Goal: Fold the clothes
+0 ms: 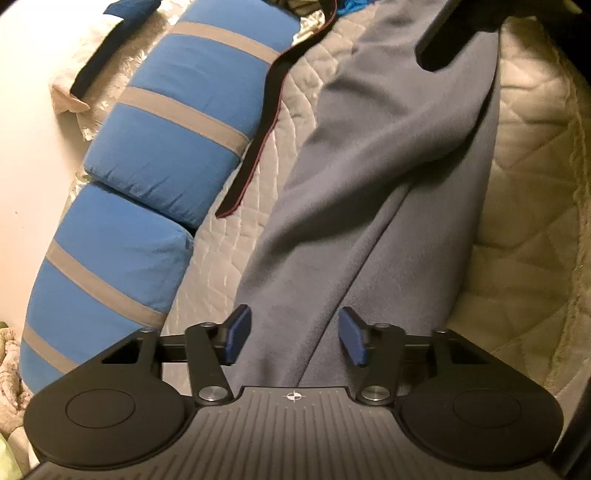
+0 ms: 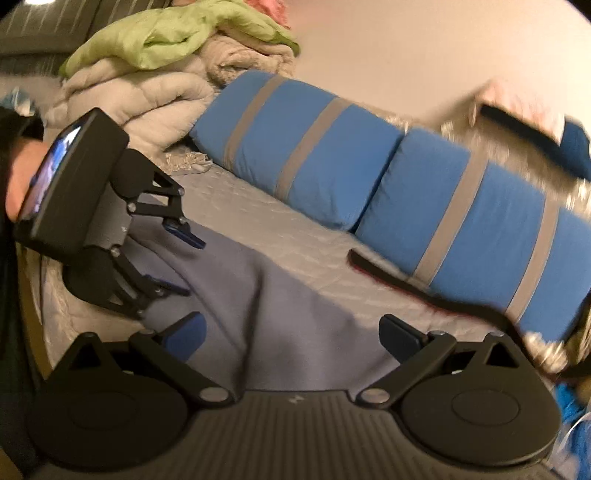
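Left tool [image 1: 294, 338], nearest the lens: blue pads parted, released, straddling a strip of grey garment [image 1: 369, 166] without pinching it. Seen from the right wrist as a black body at the left edge [image 2: 184, 254], fingers spread over the same cloth.

Right tool [image 2: 291, 332]: pads wide apart, released, poised just above the garment's near part [image 2: 258, 295].

Garment: one piece, plain blue-grey fleece-like fabric, matte, laid lengthwise on the bed [image 1: 524, 184], with long soft folds running along it and one overlapping crease down the middle. Type of clothing cannot be told.

Bed: pale quilted cover with a diamond stitch pattern.

Pillows: two, bright blue with grey bands, set end to end along the wall side [image 1: 192, 99] [image 1: 107, 273]; likewise two in the right-wrist view [image 2: 295, 155] [image 2: 480, 221].

Belt [image 1: 266, 125]: one dark strip with a reddish edge, lying between pillows and garment, just beside both.

Heap of bedding [image 2: 147, 92]: beige quilt topped by one light green cloth [image 2: 177, 33], beyond the pillows.

Far end of bed: one dark blue item [image 1: 129, 11], blurred.
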{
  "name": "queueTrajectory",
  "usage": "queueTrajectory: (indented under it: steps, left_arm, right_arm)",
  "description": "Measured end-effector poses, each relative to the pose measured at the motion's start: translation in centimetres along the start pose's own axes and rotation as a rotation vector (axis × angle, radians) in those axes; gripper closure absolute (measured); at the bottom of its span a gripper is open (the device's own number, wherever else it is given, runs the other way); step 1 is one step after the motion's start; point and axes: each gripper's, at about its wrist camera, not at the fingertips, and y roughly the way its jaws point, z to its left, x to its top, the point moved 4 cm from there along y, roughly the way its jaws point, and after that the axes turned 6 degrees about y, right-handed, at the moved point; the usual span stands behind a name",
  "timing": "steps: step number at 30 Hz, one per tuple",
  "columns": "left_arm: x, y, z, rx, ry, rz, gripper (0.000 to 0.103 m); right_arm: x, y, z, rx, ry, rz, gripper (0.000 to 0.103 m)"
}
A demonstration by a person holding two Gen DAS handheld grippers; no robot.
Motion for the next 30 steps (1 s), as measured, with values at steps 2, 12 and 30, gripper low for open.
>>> queueTrajectory:
  steps: [2, 12, 30]
  left_arm:
    - [-0.1, 0.3, 0.1, -0.017, -0.007, 0.007, 0.060]
    - [0.6, -0.2, 1.0, -0.095, -0.055, -0.023, 0.092]
    - [-0.9, -5.5, 1.1, -0.105, 0.109, 0.041, 0.101]
  right_arm:
    - [-0.5, 0.3, 0.3, -0.010, -0.005, 0.011, 0.000]
    - [-2.1, 1.2, 2.0, 0.005, -0.064, 0.049, 0.000]
    - [-2.6, 1.3, 1.7, -0.080, -0.089, 0.046, 0.000]
